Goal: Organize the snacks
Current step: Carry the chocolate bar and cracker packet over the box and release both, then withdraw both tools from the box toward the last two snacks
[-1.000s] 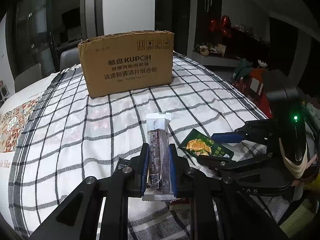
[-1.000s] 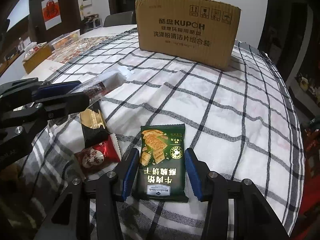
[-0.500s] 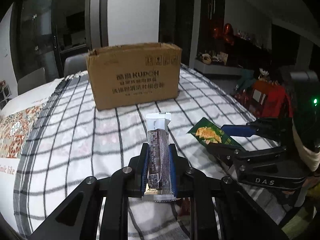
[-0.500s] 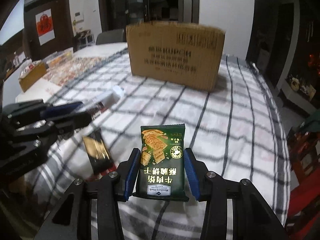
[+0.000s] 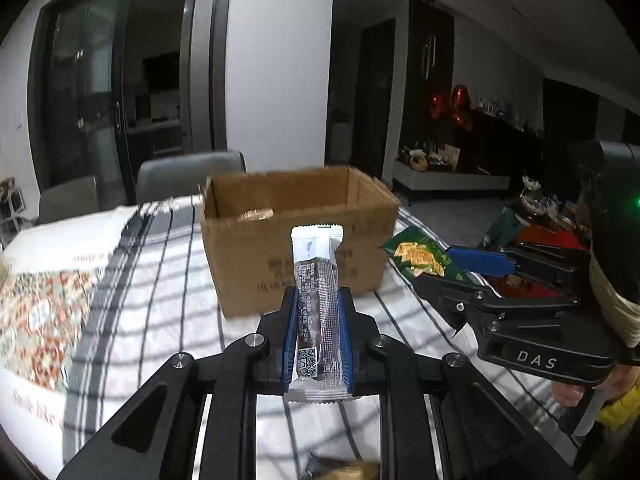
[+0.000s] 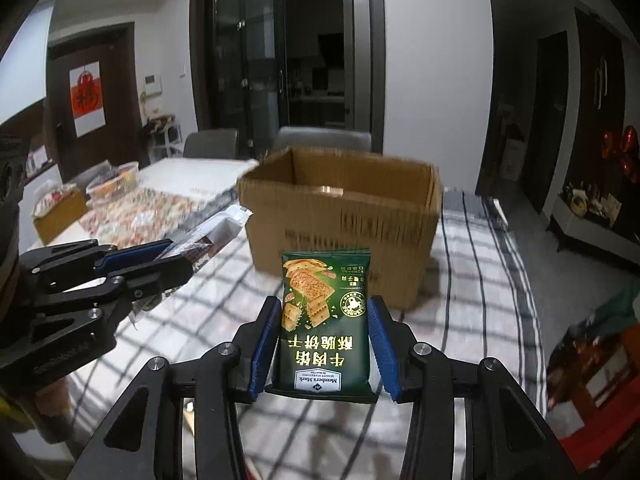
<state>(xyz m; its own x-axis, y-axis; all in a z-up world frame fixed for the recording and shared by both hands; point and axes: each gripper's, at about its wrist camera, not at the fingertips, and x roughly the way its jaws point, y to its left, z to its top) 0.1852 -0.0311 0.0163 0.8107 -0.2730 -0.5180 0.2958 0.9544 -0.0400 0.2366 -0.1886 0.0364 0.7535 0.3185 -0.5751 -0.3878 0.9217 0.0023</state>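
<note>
My left gripper [image 5: 317, 312] is shut on a brown and white snack bar [image 5: 317, 280], held above the checked tablecloth. My right gripper [image 6: 325, 328] is shut on a green cracker packet [image 6: 325, 320], also in the air. The open cardboard box [image 5: 296, 236] stands just ahead of both grippers; in the right wrist view the box [image 6: 344, 216] has a round item showing inside. The right gripper and its packet [image 5: 420, 258] show at the right of the left wrist view. The left gripper and its bar [image 6: 216, 232] show at the left of the right wrist view.
The table carries a black and white checked cloth [image 6: 492, 280] and a patterned mat [image 5: 36, 304] at the left. Baskets and a small box [image 6: 60, 216] sit on the far left. Grey chairs [image 5: 188, 172] stand behind the table. A snack lies below the left gripper [image 5: 344, 470].
Both grippers have lifted off the table with their snacks and moved toward the box. The view now looks over the box's rim into its open top.
</note>
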